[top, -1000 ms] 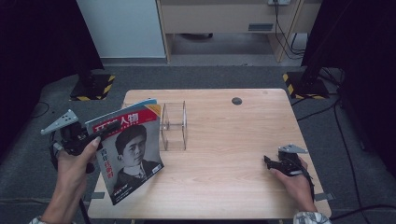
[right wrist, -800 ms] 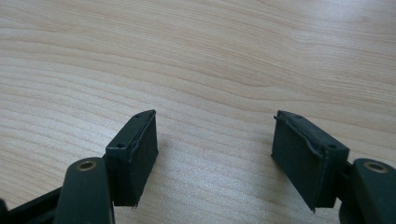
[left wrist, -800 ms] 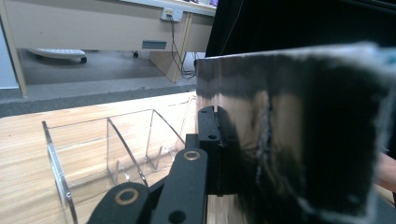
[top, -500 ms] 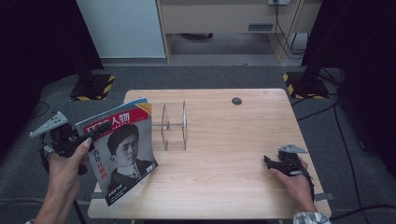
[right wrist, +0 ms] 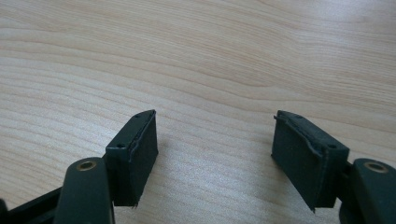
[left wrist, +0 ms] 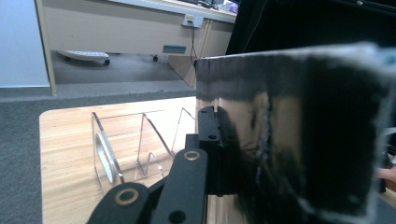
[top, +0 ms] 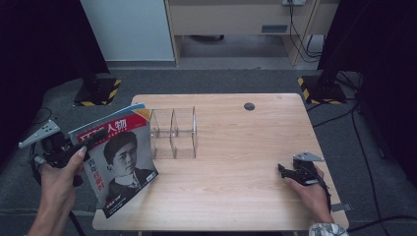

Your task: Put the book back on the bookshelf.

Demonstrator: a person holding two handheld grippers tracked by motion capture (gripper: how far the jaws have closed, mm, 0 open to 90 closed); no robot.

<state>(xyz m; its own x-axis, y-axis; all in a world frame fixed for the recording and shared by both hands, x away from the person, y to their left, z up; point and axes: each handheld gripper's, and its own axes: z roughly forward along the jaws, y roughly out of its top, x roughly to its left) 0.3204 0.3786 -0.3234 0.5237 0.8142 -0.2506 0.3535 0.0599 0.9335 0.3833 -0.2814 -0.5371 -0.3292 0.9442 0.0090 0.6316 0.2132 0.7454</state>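
Across the magazine (top: 120, 160) cover (portrait below): "人物".

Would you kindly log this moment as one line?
left tongs: shut on magazine | magazine: tilted, beside clear rack | right tongs: open, empty, on table

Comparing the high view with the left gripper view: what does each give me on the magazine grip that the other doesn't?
High view alone: the magazine cover tilted over the table's left edge, and the right gripper open, resting on the table. Left gripper view alone: the left gripper pinching the magazine's edge close up. Both: the clear acrylic rack standing empty.
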